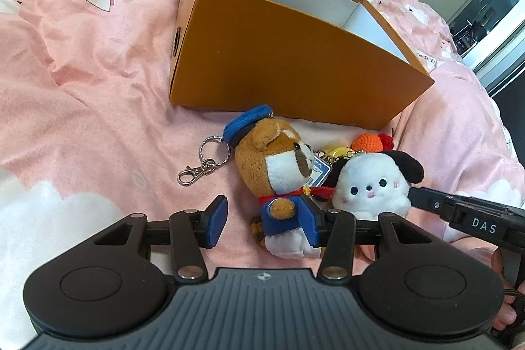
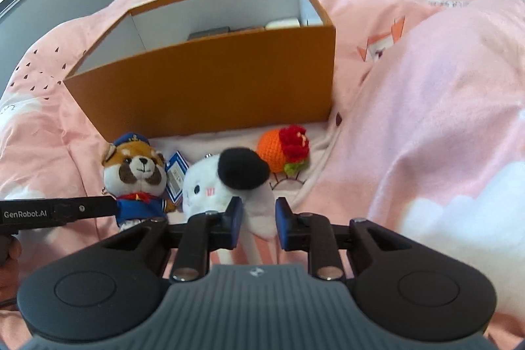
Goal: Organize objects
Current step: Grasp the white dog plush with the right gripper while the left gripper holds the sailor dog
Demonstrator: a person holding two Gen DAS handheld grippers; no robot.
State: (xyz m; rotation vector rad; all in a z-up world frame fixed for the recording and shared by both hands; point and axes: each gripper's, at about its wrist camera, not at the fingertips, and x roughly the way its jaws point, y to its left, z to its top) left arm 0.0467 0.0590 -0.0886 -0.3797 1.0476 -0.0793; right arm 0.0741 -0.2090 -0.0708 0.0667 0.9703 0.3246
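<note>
Lying on a pink printed bedspread, three small toys were seen in a row just in front of an open orange cardboard box with a white interior. The red panda plush keychain wore a blue cap and blue jacket with a red neckerchief; its metal ring and clasp were stretched out on the bedspread to its side. Beside it, touching, was a white dog plush with black ears, black dot eyes and pink cheeks. Behind that plush, near the box wall, a crocheted orange ball with red and green trim was seen. Some flat grey and white items, too hidden to identify, were visible inside the box.

The left gripper was spread wide around the red panda's lower body, one blue pad against its jacket, the other apart from it. The right gripper was narrowed around the white dog plush's lower part; whether its pads pressed the fabric could not be told.
</note>
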